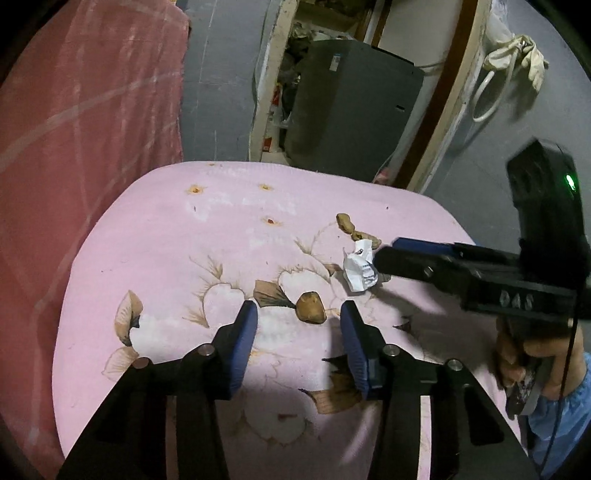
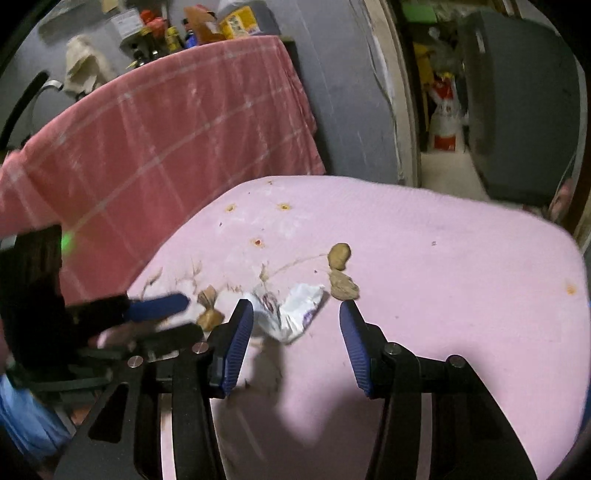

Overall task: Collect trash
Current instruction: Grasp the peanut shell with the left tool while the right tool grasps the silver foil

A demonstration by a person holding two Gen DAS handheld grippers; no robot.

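blue-padded, the right claw (image 2: pixel 295 328) stood spread just behind the crumpled white wrapper (image 2: pixel 291 312) on the pink worktop (image 2: pixel 443 280). the left claw (image 1: pixel 298 332), also spread, hung near a brown scrap (image 1: pixel 311 307) left of that wrapper; two tan lumps (image 2: pixel 341 273) lay just right.

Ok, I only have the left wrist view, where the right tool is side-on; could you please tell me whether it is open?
Observer: Yes, the right tool is open, with its fingers wide apart.
Operator: Thank you. Is the white wrapper between them?
Observer: It lies at the tips, close to the finger on that view's left, and is not gripped.
Operator: Is there anything on top of the red cloth?
Observer: Bottles and jars stand along its top edge.
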